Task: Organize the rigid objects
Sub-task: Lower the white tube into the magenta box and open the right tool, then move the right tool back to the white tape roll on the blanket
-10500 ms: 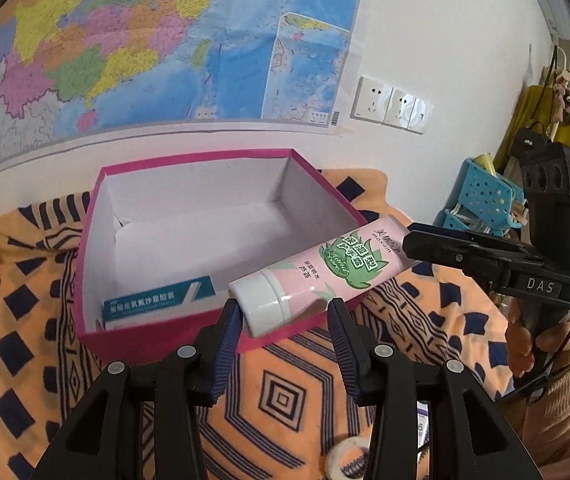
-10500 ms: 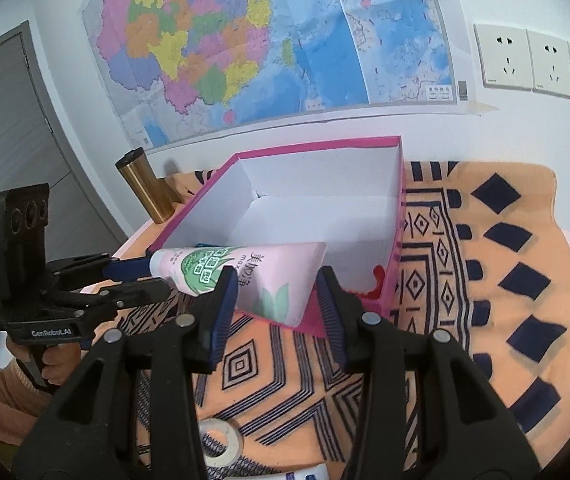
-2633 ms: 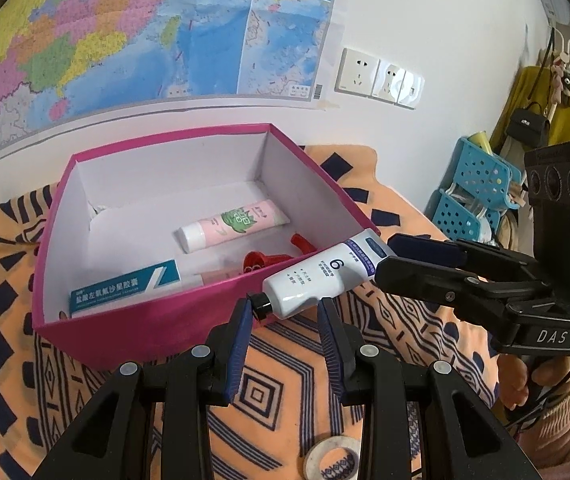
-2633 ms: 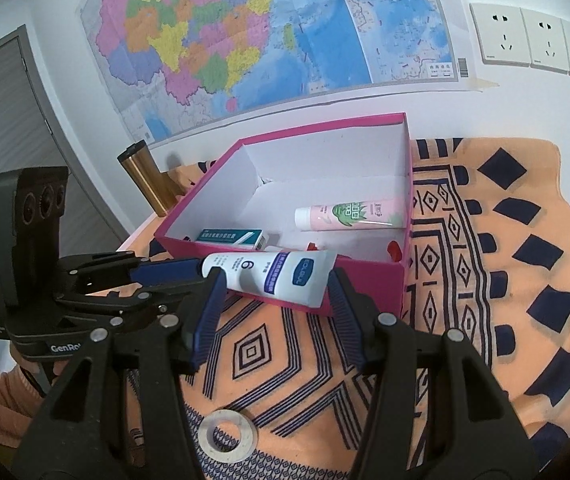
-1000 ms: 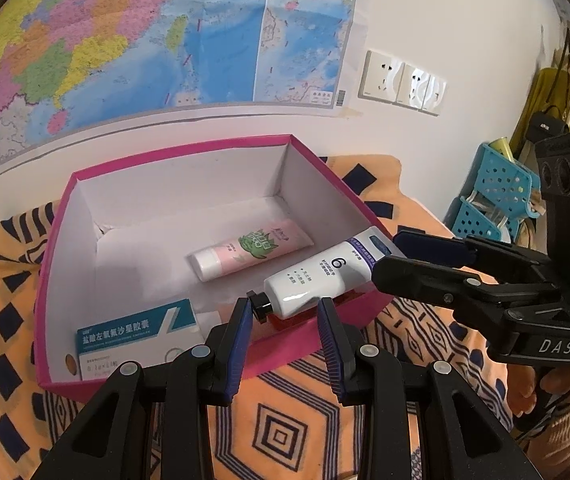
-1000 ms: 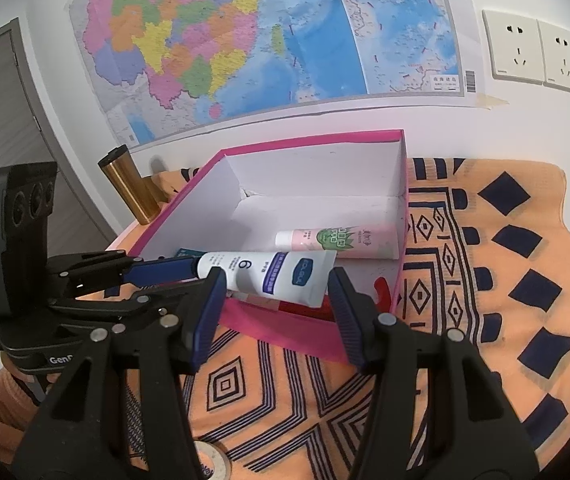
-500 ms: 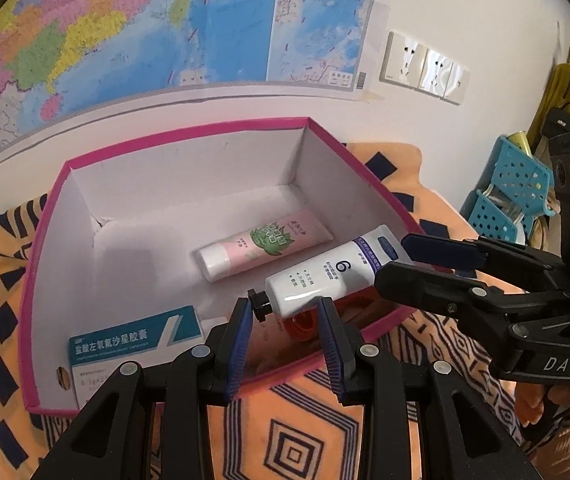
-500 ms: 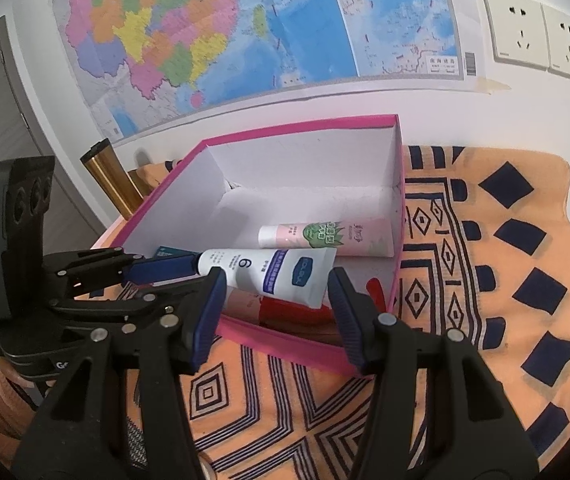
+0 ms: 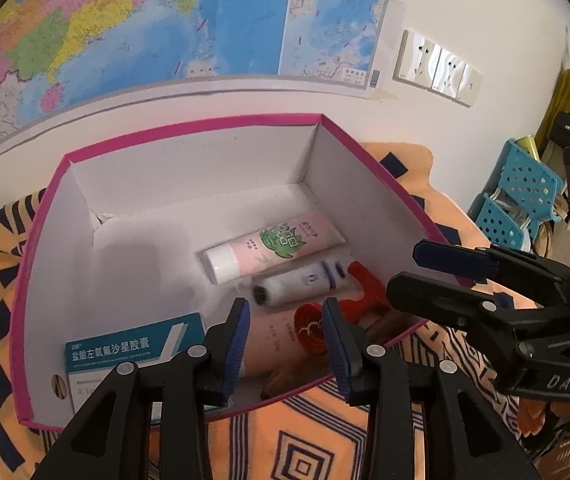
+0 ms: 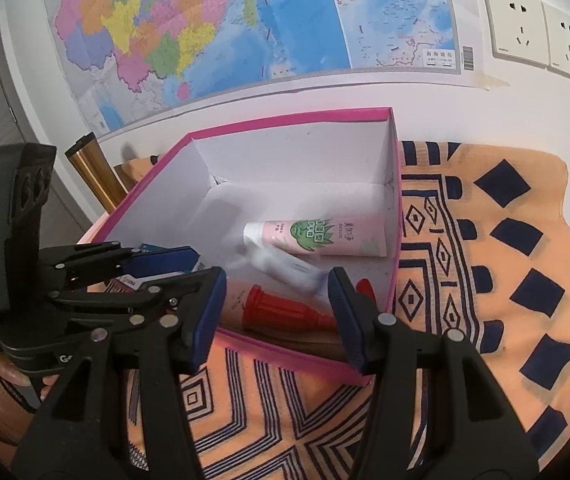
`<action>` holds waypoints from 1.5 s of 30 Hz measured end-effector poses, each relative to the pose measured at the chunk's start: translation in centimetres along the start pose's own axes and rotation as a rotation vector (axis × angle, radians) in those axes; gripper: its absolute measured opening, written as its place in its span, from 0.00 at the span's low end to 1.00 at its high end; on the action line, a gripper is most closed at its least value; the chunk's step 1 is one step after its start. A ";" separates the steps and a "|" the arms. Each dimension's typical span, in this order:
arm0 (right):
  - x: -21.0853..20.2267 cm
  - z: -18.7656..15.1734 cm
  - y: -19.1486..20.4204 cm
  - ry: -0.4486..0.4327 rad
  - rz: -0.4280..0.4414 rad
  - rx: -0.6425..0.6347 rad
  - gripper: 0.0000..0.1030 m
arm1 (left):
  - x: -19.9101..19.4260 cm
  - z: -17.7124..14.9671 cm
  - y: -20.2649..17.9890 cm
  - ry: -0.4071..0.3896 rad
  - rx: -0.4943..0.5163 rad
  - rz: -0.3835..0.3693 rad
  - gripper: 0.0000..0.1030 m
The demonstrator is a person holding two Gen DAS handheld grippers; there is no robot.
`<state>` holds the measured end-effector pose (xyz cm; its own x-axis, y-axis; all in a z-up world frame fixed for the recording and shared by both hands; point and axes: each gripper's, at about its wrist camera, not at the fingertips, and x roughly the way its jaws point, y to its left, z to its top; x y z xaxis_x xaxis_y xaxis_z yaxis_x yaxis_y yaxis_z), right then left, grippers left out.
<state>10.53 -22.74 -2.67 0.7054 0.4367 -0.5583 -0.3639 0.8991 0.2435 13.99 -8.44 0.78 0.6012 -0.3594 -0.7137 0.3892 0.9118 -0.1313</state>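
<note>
Left wrist view: I have the left hand-held gripper (image 9: 285, 330) poised over the near wall of the pink box (image 9: 189, 126), jaws parted wide and holding nothing. The white tube (image 9: 299, 282) lies on the box floor just beyond the fingertips, blurred, so I judge it is not yet settled. Its dark cap end points toward the left hand-held gripper; its long axis runs from there back toward the box's right wall. It lies just in front of the pink tube (image 9: 273, 246), roughly parallel to it, with the red spray head (image 9: 313, 326) nearer the box's near wall.

Right wrist view: the right hand-held gripper (image 10: 277, 314) also stands wide and empty above the near wall, the same white tube (image 10: 281, 266) smeared between its fingers and the pink tube (image 10: 317, 232). The blue-and-white carton (image 9: 125, 350) sits in the box's near-left corner.

Judgement: both hand-held grippers are about equally near the white tube; the left faces the cap, the right faces the tail. Nothing loose for the box shows on the patterned cloth (image 10: 485, 280) covering the worktop, so the next pick must lie out of frame.
</note>
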 end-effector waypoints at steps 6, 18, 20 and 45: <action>-0.7 -0.6 -0.2 0.000 0.006 0.000 0.54 | -2.1 -0.9 0.0 -0.055 0.010 0.002 0.44; -5.0 -2.6 1.6 -0.043 0.112 -0.016 0.54 | -7.6 -5.1 -1.8 -0.126 0.094 -0.060 0.54; -5.4 -3.5 2.2 -0.032 0.128 -0.034 0.54 | -7.4 -6.2 -1.9 -0.100 0.111 -0.059 0.54; -1.2 -14.8 6.7 0.294 0.143 -0.143 0.42 | -5.2 -15.7 -3.4 0.151 0.077 -0.115 0.53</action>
<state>-1.72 -17.72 -12.13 0.4434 0.5112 -0.7363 -0.5426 0.8069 0.2335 -1.37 -6.53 -5.84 0.4406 -0.4210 -0.7928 0.5052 0.8464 -0.1687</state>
